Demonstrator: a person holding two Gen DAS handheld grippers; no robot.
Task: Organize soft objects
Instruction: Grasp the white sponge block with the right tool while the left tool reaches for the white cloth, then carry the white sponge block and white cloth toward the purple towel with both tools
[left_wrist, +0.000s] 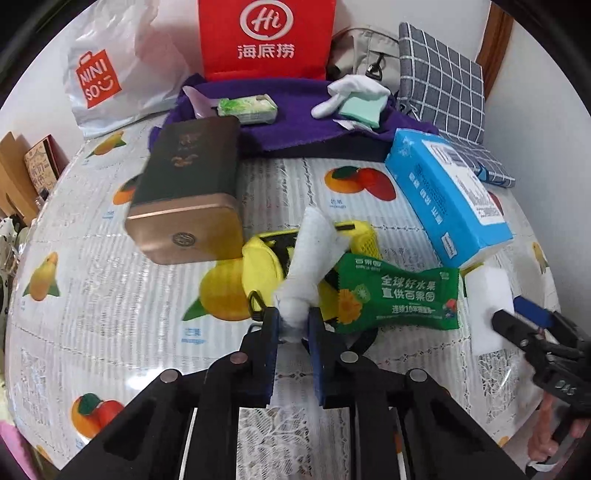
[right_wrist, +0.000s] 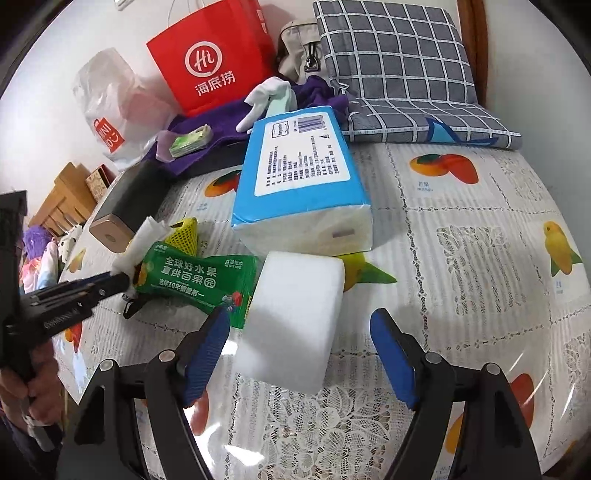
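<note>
My left gripper (left_wrist: 293, 318) is shut on the lower end of a white fluffy cloth (left_wrist: 314, 251), which slants up over a yellow mesh pouch (left_wrist: 264, 266). A green wipes packet (left_wrist: 399, 295) lies against both. In the right wrist view the same gripper (right_wrist: 118, 282) comes in from the left, pinching the cloth (right_wrist: 147, 236). My right gripper (right_wrist: 301, 354) stands open around a white foam block (right_wrist: 295, 317); the left pad is close to it and a gap shows on the right. That block (left_wrist: 487, 295) and the right gripper (left_wrist: 513, 314) also show at the left wrist view's right edge.
A blue tissue pack (right_wrist: 299, 177) lies just behind the block. A dark tin (left_wrist: 188, 195) sits at left. Behind are a purple towel (left_wrist: 288, 125) carrying small packets and a white glove (left_wrist: 343, 94), a red paper bag (left_wrist: 266, 37), a plastic bag (left_wrist: 107, 77) and a checked cushion (right_wrist: 399, 66).
</note>
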